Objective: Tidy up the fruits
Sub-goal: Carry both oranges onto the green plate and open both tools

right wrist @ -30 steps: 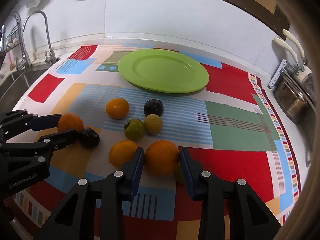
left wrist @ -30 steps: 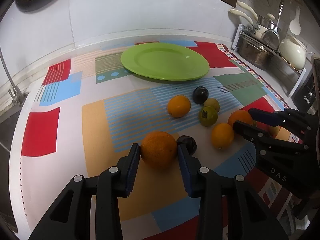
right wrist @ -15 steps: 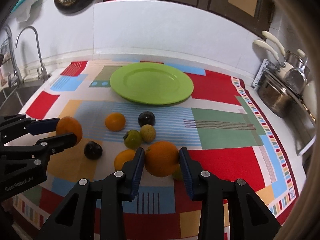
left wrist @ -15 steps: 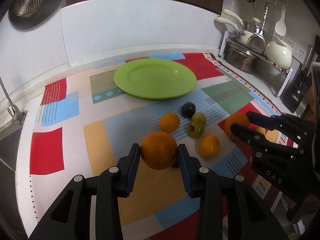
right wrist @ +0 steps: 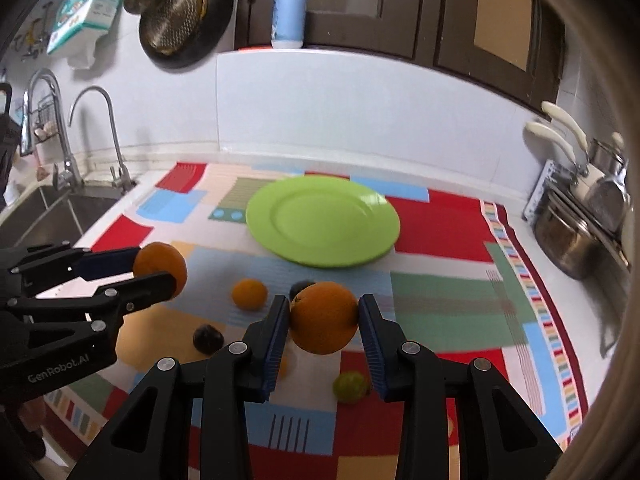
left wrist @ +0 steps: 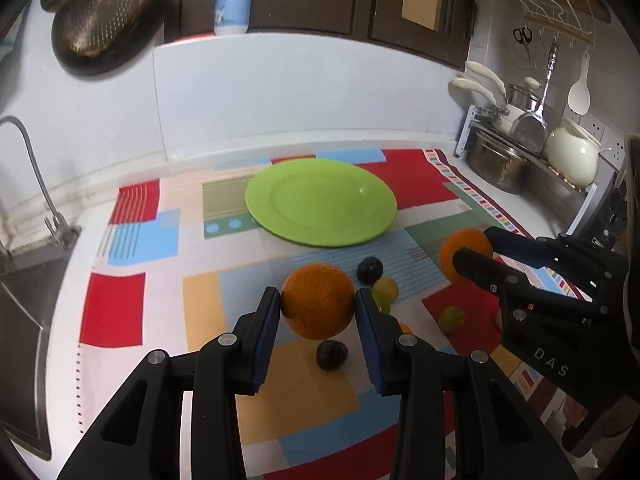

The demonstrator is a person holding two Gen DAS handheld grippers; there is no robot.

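Grip status: left gripper (left wrist: 316, 300) has both blue pads pressed on a large orange (left wrist: 318, 300), jaws only as wide as the fruit, fruit clear of the patterned cloth (left wrist: 132, 236). Right gripper (right wrist: 323, 318) same story: pads clamped on a second orange (right wrist: 323, 318), also lifted off the cloth. From the left wrist view the right gripper shows off to the right of the left one and a bit further ahead, its orange visible between its fingers. Green plate (left wrist: 322, 202) sits flat on the cloth well ahead of both grippers, roughly centred beyond each held orange, nothing on it. Loose fruit on the cloth: dark plum (left wrist: 331, 354) just under and behind the left gripper's orange; another dark fruit (left wrist: 370, 270) and a yellow-green fruit (left wrist: 386, 290) just past the left gripper's right finger; small green fruit (left wrist: 451, 319) between the two grippers. From the right wrist view, a smaller orange (right wrist: 249, 294) lies ahead-left of the right gripper, between it and the left one; a green fruit (right wrist: 351, 386) sits below its held orange near the right finger. Sink and tap (right wrist: 108, 136) far left of the grippers, pots (left wrist: 498, 166) far right.
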